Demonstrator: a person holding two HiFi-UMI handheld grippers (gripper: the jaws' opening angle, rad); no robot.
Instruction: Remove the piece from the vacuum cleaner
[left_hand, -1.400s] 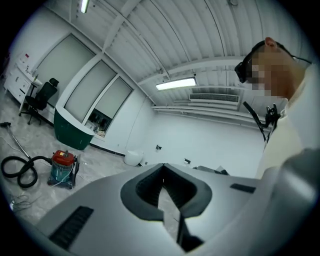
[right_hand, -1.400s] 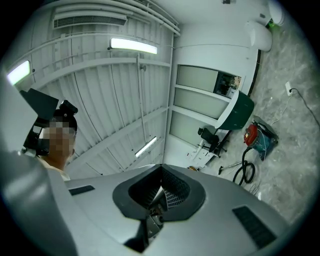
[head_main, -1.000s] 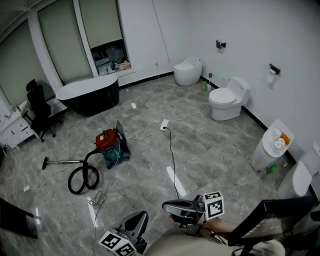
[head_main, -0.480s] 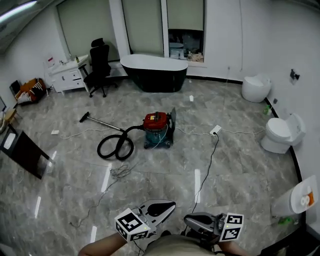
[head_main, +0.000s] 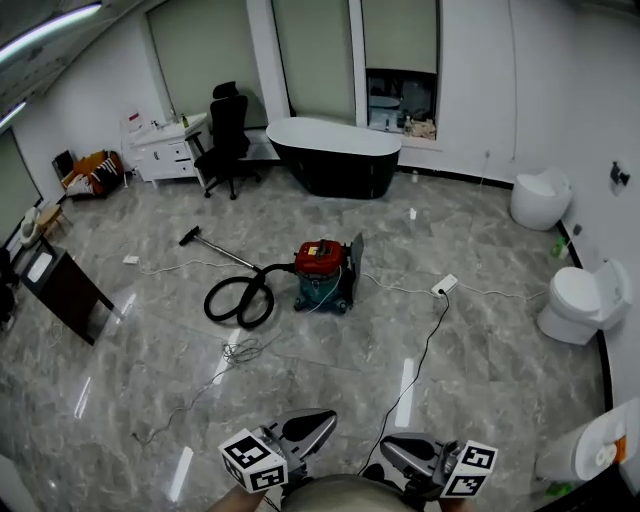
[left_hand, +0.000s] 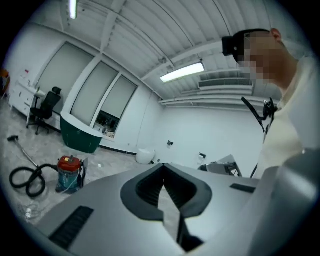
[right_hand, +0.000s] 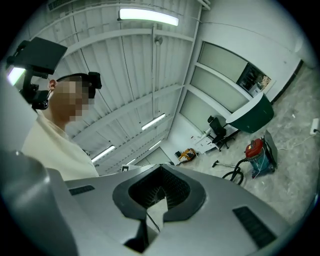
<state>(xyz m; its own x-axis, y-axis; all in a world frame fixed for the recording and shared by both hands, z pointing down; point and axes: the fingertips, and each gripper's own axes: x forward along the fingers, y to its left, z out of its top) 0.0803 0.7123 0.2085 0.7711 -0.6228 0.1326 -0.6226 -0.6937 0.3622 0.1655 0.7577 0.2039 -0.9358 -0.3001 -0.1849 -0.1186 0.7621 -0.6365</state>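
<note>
Left claw (head_main: 326, 416) and right claw (head_main: 386, 447) sit at the bottom edge of the head view, side by side, close to the person's body, both tips aimed out across the room. Left claw (left_hand: 162, 167): jaws pressed together at the tips, nothing between them. Right claw (right_hand: 160, 168): same, jaws together and empty.

The red-topped teal canister vacuum cleaner (head_main: 322, 275) stands upright mid-room on the grey marble floor (head_main: 480, 370), well apart from both claws. Its black ribbed hose (head_main: 238, 298) is looped on the floor just left of the canister and runs on into a thin metal wand (head_main: 222, 253) with a dark floor nozzle (head_main: 188, 236). A black power cable (head_main: 425, 350) runs along the floor to a white power strip (head_main: 444, 285) right of the vacuum. The black bathtub with a white rim (head_main: 335, 155) is behind the vacuum, with a black office chair (head_main: 228, 130) to its left. The vacuum is also in the left gripper view (left_hand: 70, 172) and the right gripper view (right_hand: 257, 152), far off in both.
</note>
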